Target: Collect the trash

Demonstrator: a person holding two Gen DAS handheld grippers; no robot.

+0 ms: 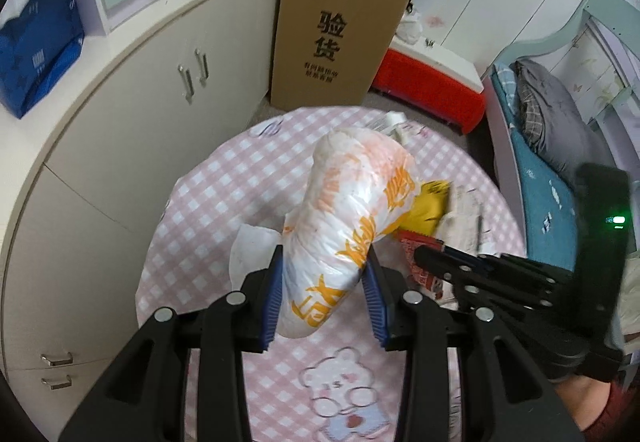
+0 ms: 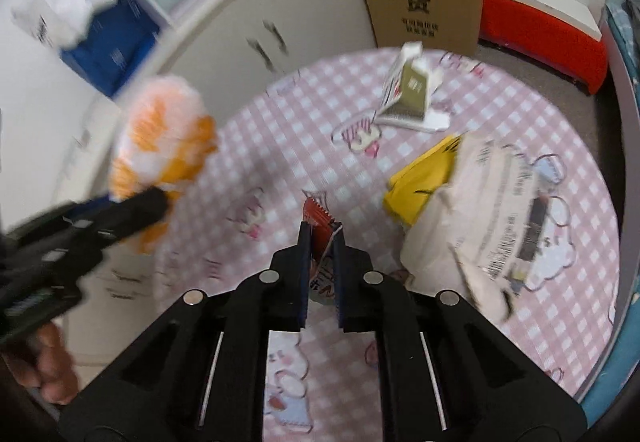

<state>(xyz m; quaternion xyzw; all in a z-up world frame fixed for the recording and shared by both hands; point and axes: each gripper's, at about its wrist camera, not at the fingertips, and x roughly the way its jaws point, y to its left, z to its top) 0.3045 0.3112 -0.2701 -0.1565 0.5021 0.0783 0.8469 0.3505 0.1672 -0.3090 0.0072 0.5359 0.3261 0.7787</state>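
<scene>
I keep the left gripper (image 1: 325,284) clamped on the white-and-orange bag (image 1: 352,209) as the collecting sack, lifted above the table's (image 2: 280,113) left edge; the right gripper (image 2: 322,262) pinches the red wrapper (image 2: 318,215) mid-table to bag.

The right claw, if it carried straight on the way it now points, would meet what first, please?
Holding the red wrapper, the right claw points down at the pink checked tablecloth; probably bare cloth comes first, though depth is unclear.
</scene>
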